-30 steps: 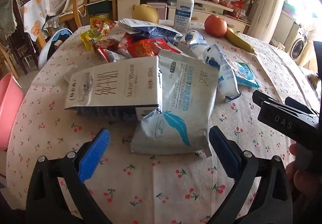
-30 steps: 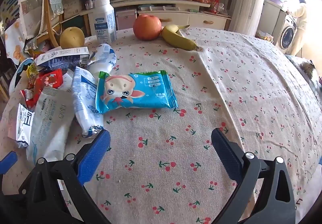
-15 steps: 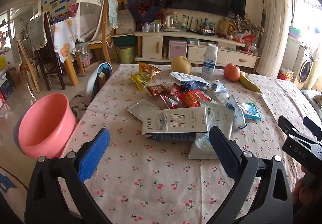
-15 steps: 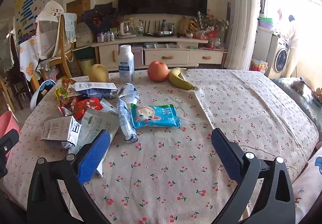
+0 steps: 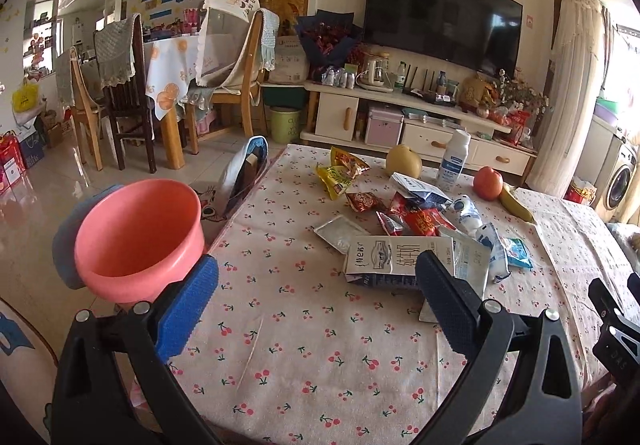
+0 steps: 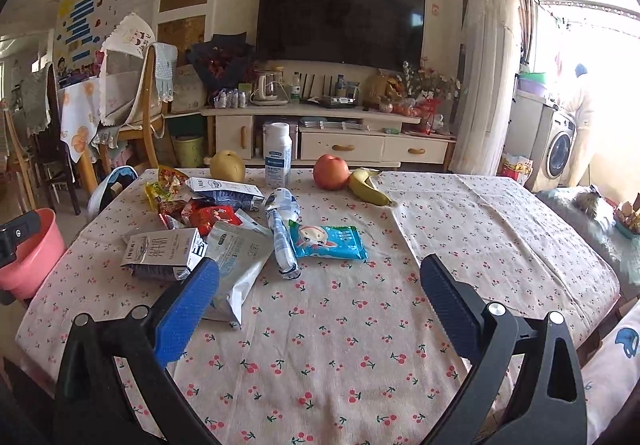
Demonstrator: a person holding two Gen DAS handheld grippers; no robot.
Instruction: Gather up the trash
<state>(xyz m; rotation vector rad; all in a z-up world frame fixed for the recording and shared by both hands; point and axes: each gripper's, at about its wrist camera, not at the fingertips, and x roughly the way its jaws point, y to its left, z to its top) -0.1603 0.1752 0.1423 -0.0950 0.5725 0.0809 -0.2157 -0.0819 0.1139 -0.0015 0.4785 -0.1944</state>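
Hovering over the table (image 6: 480, 213), both your grippers, left (image 5: 316, 301) & right (image 6: 320, 297), w/ jaws wide apart, empty. Trash pile (image 6: 224, 221) sits mid-table; pink bin (image 5: 136, 237) just off its left edge.

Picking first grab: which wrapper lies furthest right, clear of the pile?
The blue cartoon-animal packet, flat beside the white tube pack; nothing overlaps it.

Both wrist views look from the bench's (image 5: 304, 341) near edge toward the TV (image 6: 340, 19), left view further left, sharing the wrappers (image 6: 216, 215).
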